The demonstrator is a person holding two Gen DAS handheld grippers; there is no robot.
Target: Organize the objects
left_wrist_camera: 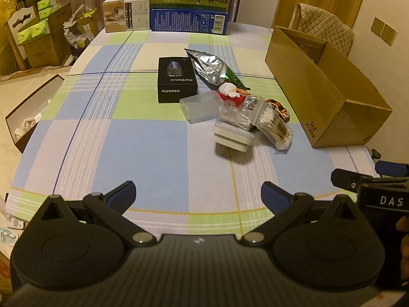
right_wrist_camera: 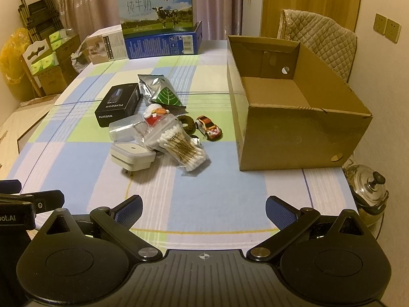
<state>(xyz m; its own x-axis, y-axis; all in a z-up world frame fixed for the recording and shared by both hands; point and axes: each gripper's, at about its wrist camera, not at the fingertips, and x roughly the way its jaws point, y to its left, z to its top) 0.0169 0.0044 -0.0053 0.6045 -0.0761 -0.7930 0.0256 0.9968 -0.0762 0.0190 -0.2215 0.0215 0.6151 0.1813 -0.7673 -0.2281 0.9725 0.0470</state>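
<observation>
— Checked cloth (right_wrist_camera: 76,158) in pale blue, green and lilac covered the whole table, didn't it?

— It did, soft and flat. Biggest thing on it was the open cardboard box (right_wrist_camera: 294,128) on the right side, plain brown, with round holes punched in its walls. At the far edge stood a glossy milk carton (right_wrist_camera: 157,7) on a flat blue box (right_wrist_camera: 163,43).

— And the clutter?

— Heaped mid-table, left of the cardboard box and apart from it. A matte black FLYCO box (right_wrist_camera: 118,107), a crinkled foil pouch (right_wrist_camera: 153,87) with a green leaf, a frosted plastic case (right_wrist_camera: 125,128), a white plug adapter (right_wrist_camera: 133,157), a clear bag of cotton swabs (right_wrist_camera: 182,148) lying against it, then a red-and-white figurine (right_wrist_camera: 154,116) and a small orange toy car (right_wrist_camera: 209,128).

— The grippers?

— Both hung low over the near edge, side by side. The left gripper (left_wrist_camera: 198,194) had its blue ribbed pads spread wide, nothing between them. The right gripper (right_wrist_camera: 204,208) was equally wide and empty.
</observation>
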